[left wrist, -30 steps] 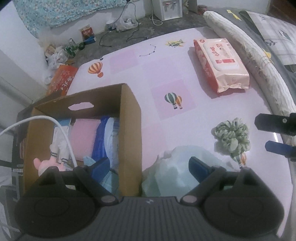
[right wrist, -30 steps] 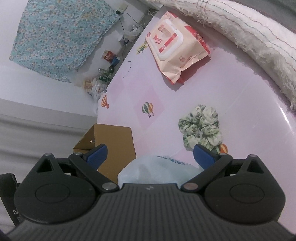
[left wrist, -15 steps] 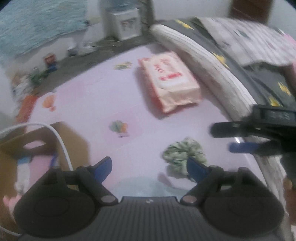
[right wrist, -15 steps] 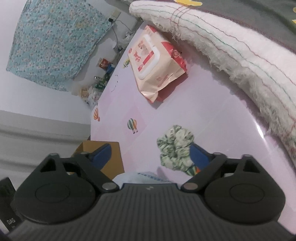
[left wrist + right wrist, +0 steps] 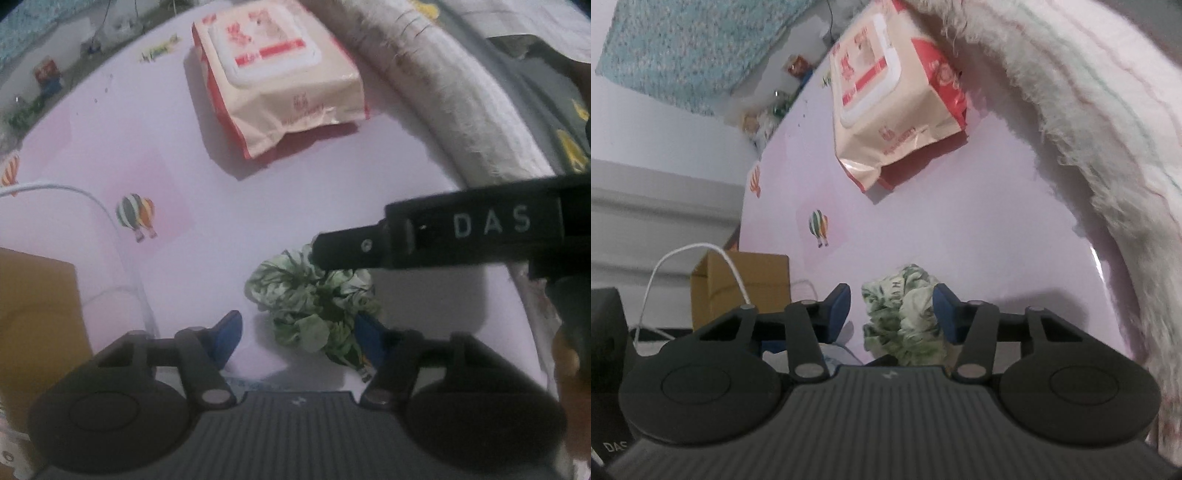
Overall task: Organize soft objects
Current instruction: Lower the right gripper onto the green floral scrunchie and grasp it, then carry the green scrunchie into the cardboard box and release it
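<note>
A green and white scrunchie [image 5: 310, 299] lies on the pink balloon-print sheet [image 5: 147, 158]. My left gripper [image 5: 299, 334] is open and the scrunchie sits between its blue pads. My right gripper [image 5: 892, 308] is open too, low over the scrunchie [image 5: 905, 317], which lies between its pads against the right one. The right gripper's black finger [image 5: 369, 247] crosses over the scrunchie in the left wrist view. A pink and cream wet-wipes pack [image 5: 277, 74] lies farther off on the sheet; it also shows in the right wrist view [image 5: 886, 107].
A cardboard box [image 5: 37, 321] stands at the left, also in the right wrist view [image 5: 738, 284]. A rolled white towel [image 5: 443, 85] runs along the right edge. A white cable [image 5: 110, 229] arcs over the sheet. A thin plastic bag [image 5: 831, 356] lies just below the grippers.
Both grippers have moved forward and down onto the scrunchie. The left view has swung away from the box. The right gripper's pads have come closer together around the scrunchie.
</note>
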The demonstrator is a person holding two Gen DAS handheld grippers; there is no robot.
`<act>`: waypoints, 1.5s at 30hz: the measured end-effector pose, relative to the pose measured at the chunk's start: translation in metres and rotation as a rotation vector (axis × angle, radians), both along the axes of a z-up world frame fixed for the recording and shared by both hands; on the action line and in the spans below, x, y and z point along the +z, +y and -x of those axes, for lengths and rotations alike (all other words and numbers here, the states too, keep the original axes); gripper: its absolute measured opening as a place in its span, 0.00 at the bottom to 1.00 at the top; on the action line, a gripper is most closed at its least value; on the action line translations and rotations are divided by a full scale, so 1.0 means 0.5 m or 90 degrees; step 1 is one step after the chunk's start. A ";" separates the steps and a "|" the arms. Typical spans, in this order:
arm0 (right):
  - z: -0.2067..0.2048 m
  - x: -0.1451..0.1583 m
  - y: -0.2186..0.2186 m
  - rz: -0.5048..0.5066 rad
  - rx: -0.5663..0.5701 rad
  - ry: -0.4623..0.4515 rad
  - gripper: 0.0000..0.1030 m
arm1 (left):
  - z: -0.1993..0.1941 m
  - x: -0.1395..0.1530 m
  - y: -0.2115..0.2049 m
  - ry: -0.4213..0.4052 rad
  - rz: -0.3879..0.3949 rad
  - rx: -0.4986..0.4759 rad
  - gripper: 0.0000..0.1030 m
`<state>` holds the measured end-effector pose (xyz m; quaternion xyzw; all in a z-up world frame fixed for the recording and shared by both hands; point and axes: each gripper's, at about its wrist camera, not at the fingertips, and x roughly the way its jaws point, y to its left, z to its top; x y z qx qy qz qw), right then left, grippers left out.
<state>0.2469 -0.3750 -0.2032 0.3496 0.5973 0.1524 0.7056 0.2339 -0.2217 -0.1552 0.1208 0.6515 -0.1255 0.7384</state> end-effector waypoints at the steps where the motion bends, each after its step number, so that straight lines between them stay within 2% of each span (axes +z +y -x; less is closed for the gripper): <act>1: -0.005 -0.008 0.003 -0.002 0.007 0.004 0.42 | -0.004 -0.008 -0.001 0.008 -0.001 0.006 0.61; 5: -0.018 -0.039 0.010 -0.011 0.025 0.029 0.34 | -0.016 -0.034 0.002 0.040 0.018 0.035 0.44; 12: -0.016 -0.080 0.004 -0.051 0.015 0.065 0.25 | -0.015 -0.035 0.004 0.039 0.043 0.050 0.24; 17: -0.006 -0.088 -0.010 -0.091 -0.001 0.082 0.24 | -0.002 -0.011 -0.003 0.034 0.055 0.045 0.20; 21: 0.007 -0.074 -0.027 -0.120 -0.015 0.085 0.24 | 0.013 0.030 -0.003 0.017 0.074 0.045 0.20; 28: 0.030 0.022 -0.062 -0.127 -0.021 0.042 0.24 | 0.060 0.116 -0.012 -0.038 0.135 0.045 0.20; 33: 0.060 0.103 -0.050 -0.133 -0.020 0.014 0.24 | 0.108 0.186 0.039 -0.073 0.167 0.062 0.19; 38: 0.098 0.181 0.029 -0.152 -0.001 -0.017 0.24 | 0.173 0.259 0.146 -0.109 0.175 0.098 0.19; 45: 0.170 0.262 0.226 -0.189 0.060 -0.045 0.24 | 0.289 0.330 0.350 -0.144 0.158 0.176 0.20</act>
